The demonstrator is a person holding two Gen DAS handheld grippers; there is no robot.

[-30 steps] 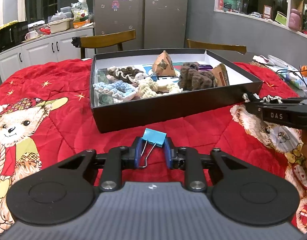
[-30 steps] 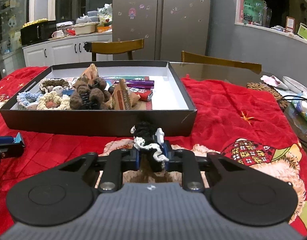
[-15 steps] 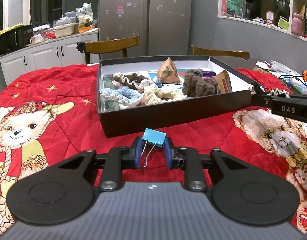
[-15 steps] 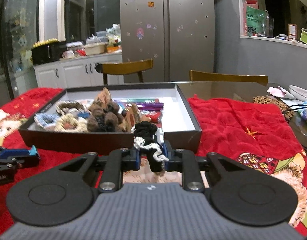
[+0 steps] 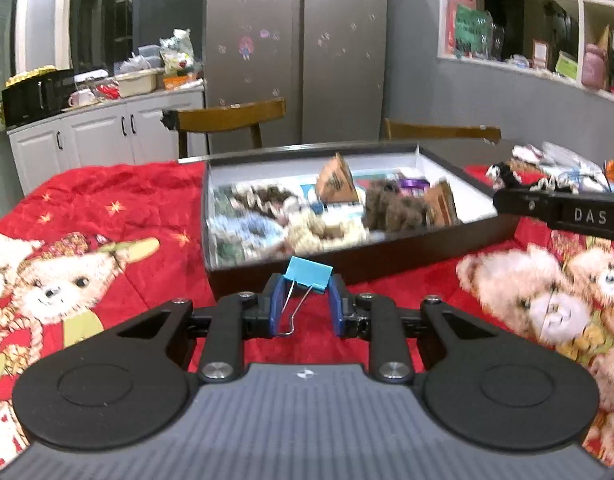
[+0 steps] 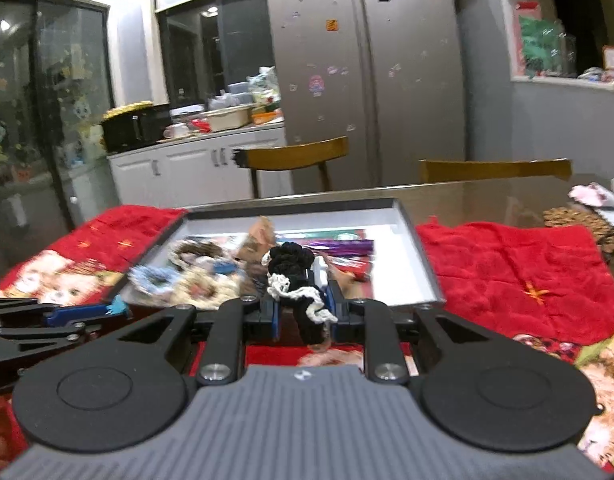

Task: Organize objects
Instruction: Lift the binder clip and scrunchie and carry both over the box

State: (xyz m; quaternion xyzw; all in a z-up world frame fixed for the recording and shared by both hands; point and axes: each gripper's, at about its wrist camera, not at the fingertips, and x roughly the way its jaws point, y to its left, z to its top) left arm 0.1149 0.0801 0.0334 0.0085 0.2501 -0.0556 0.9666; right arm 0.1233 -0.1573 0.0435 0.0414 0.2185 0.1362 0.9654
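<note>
Left wrist view: left gripper [image 5: 305,300] clamped on a blue binder clip [image 5: 310,273], held above the red blanket [image 5: 119,204] just near the black box [image 5: 387,258] of crocheted pieces. Right gripper [image 5: 507,200] entering from the right.

Right wrist view: right gripper [image 6: 305,306] clamped on a black-and-white crocheted scrunchie [image 6: 295,280], at the near edge of the box [image 6: 421,256]. Left gripper [image 6: 119,309] with the clip [image 6: 118,305] at far left.
</note>
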